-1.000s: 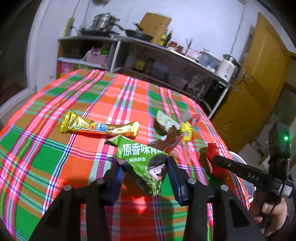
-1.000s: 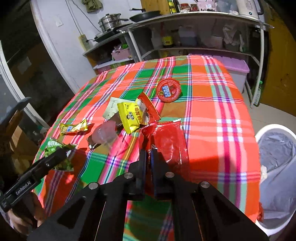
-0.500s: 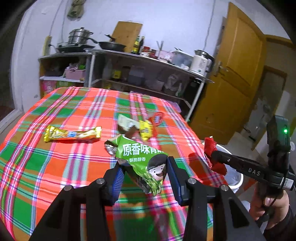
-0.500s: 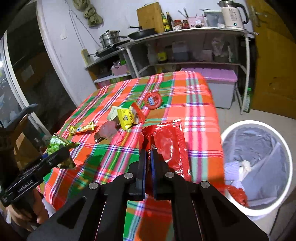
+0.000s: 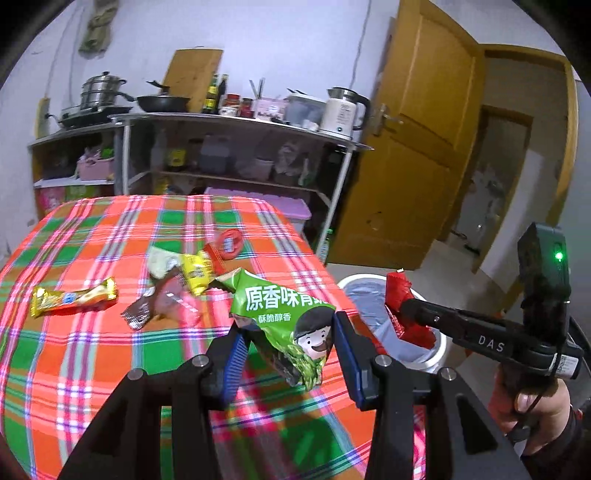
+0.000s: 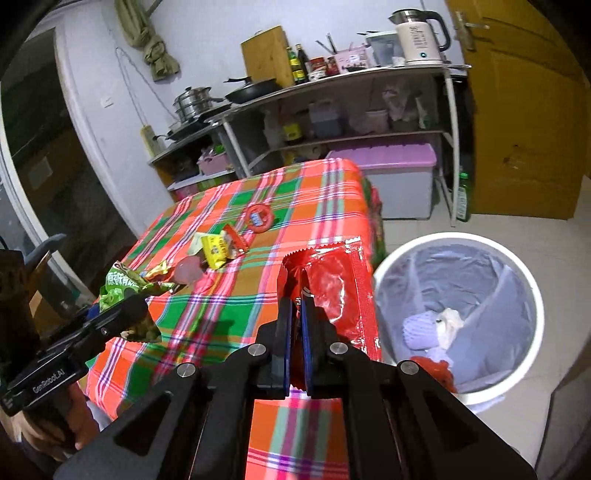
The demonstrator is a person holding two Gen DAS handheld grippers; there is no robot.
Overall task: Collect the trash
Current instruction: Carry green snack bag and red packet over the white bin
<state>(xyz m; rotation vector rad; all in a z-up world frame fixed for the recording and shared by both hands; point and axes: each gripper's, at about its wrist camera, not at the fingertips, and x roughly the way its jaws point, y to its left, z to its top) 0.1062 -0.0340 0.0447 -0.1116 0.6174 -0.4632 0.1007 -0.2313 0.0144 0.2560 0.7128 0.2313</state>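
Left gripper: my left gripper [image 5: 286,338] pinches the green snack bag [image 5: 284,314] between its blue pads, held up above the near part of the table.
Right gripper: my right gripper [image 6: 295,314] is pressed together on the lower edge of the red wrapper [image 6: 332,288], which stands up from the fingers.
Bin: the white trash bin [image 6: 532,291] with a grey liner stands on the floor just beside the table's right edge; some trash lies at its bottom. From the right wrist the red wrapper sits between the table edge and the bin's rim.
Table edge: the checked tablecloth [image 5: 92,350] drops off on the right, near the bin; the floor past the bin is open tile.
Left on the table: a gold bar wrapper [image 5: 74,297], a yellow packet [image 5: 195,271], a dark wrapper [image 5: 147,306] and a round red lid [image 5: 231,243], clustered toward the middle and far side, well apart from both grippers.
Room: metal shelves [image 6: 332,110] with pans, bottles and a kettle [image 6: 417,33] stand behind the table; a lilac-lidded box [image 6: 391,162] sits under them; a yellow wooden door [image 5: 417,147] is on the right.
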